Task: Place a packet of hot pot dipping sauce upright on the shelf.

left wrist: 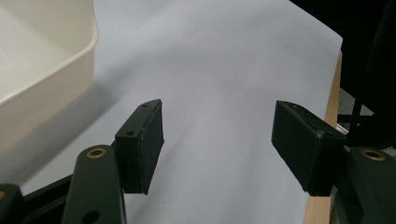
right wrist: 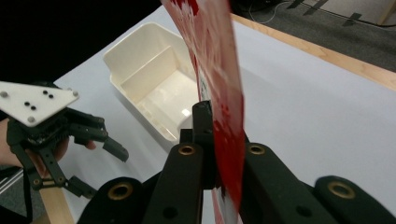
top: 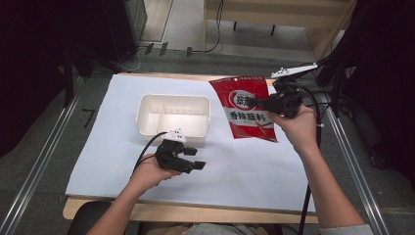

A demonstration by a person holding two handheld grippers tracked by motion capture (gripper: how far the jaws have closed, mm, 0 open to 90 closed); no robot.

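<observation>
A red snack bag (top: 246, 111) with white print is at the right of the white sheet, to the right of the bin. My right gripper (top: 252, 102) is shut on its middle, coming in from the right. In the right gripper view the bag (right wrist: 219, 70) runs edge-on between the closed jaws of the right gripper (right wrist: 212, 123). My left gripper (top: 195, 158) is just in front of the bin's near wall, open and empty. Its two pads stand wide apart over bare sheet in the left gripper view (left wrist: 217, 149). The left gripper (right wrist: 99, 169) also shows at the left of the right gripper view.
A cream divided bin (top: 147, 120) stands empty at the middle left of the sheet; its wall (left wrist: 46, 70) is close on the left gripper's left. The white sheet (top: 244, 166) covers a wooden table (top: 195, 213). Metal rails flank the table, and cables trail from both grippers.
</observation>
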